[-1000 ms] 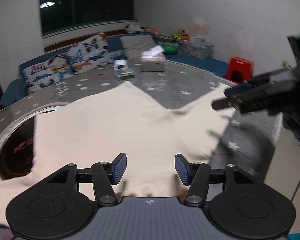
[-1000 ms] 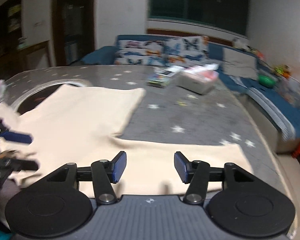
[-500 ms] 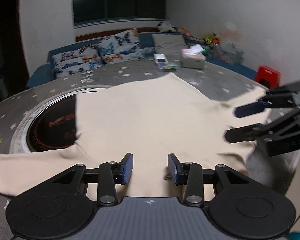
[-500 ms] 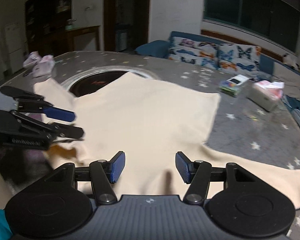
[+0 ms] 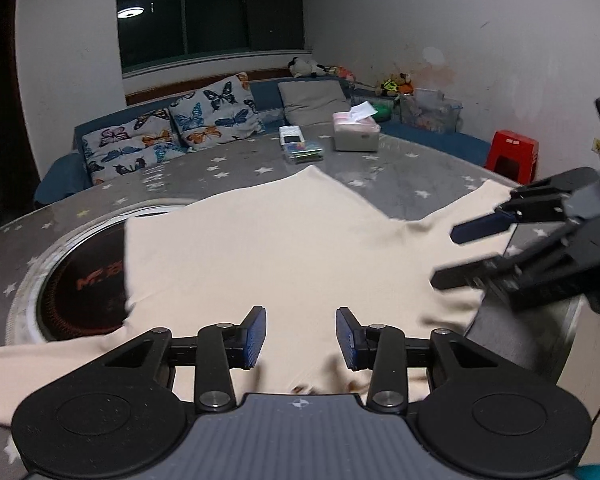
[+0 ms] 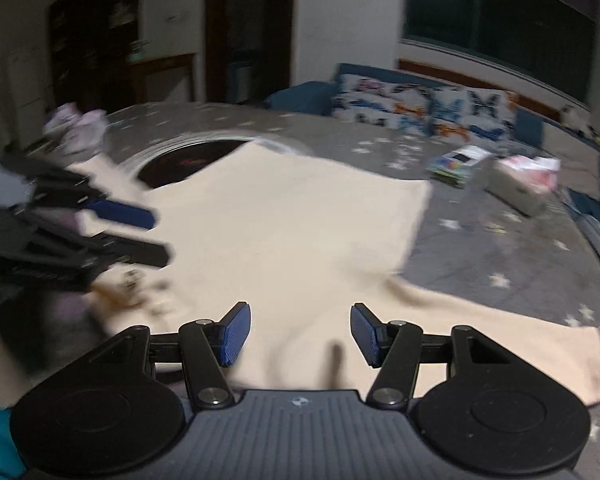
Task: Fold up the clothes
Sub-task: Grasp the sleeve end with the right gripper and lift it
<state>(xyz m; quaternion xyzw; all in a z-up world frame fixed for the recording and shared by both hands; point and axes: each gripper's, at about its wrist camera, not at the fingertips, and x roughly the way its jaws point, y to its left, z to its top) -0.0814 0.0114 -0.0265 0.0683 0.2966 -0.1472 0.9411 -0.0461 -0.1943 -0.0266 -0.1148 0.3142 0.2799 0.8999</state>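
Left gripper (image 5: 300, 336) and right gripper (image 6: 298, 334) both hover with blue pads apart, grasping nothing; beneath them the cream knit long-sleeved garment (image 5: 284, 248) lies spread on the grey star-patterned table (image 5: 400, 168); folding seems not begun; next, each needs an edge to pinch.

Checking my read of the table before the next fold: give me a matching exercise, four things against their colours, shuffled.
Things:
1. garment spread on the table
2. tissue box
3. stool beside the table
4. pads of the left gripper

Colours:
a. red
b. blue
c. cream
d. white with pink

Pairs: 1-c, 2-d, 3-a, 4-b
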